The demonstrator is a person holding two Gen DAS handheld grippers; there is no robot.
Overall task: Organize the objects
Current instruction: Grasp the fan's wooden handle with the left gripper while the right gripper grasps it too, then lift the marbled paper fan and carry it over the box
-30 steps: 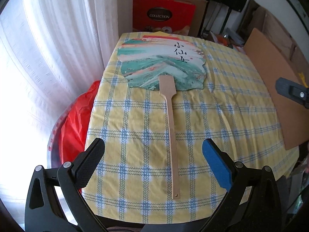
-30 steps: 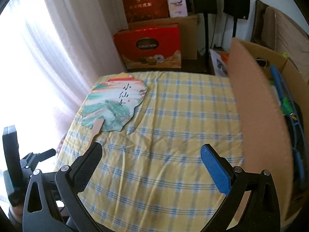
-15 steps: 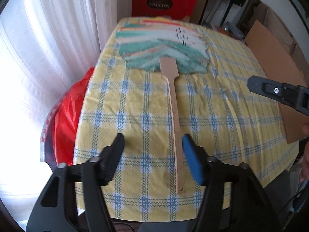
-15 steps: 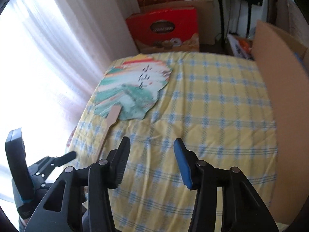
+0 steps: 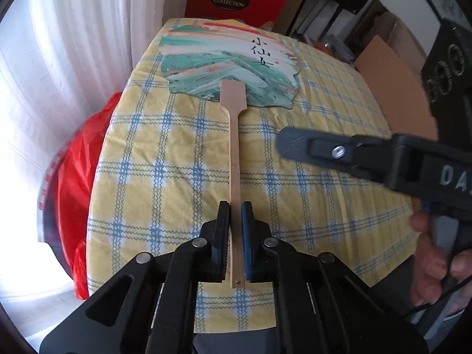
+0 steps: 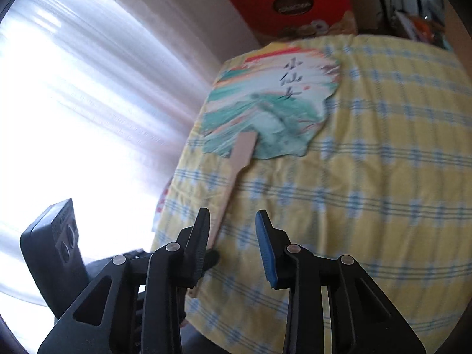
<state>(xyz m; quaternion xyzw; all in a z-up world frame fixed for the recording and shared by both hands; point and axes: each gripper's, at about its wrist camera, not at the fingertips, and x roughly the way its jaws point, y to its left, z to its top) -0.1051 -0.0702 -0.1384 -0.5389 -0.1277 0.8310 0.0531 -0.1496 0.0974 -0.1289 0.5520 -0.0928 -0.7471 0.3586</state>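
Note:
A paper hand fan (image 5: 230,59) with green and orange waves and black characters lies flat on the yellow checked tablecloth (image 5: 165,159). Its long wooden handle (image 5: 236,159) points toward me. My left gripper (image 5: 235,230) is shut on the near end of the handle. My right gripper (image 6: 233,236) is partly open and empty, hovering over the cloth just right of the handle (image 6: 227,194); it also shows from the side in the left wrist view (image 5: 354,156). The fan shows in the right wrist view (image 6: 271,109) too.
A red plastic bag (image 5: 73,177) hangs off the table's left edge by the white curtain (image 5: 59,59). A red gift box (image 5: 233,0) stands behind the table. A brown cardboard box (image 5: 392,88) stands at the table's right side.
My left gripper moved in and closed on the fan handle. My right gripper narrowed and swung left toward the handle.

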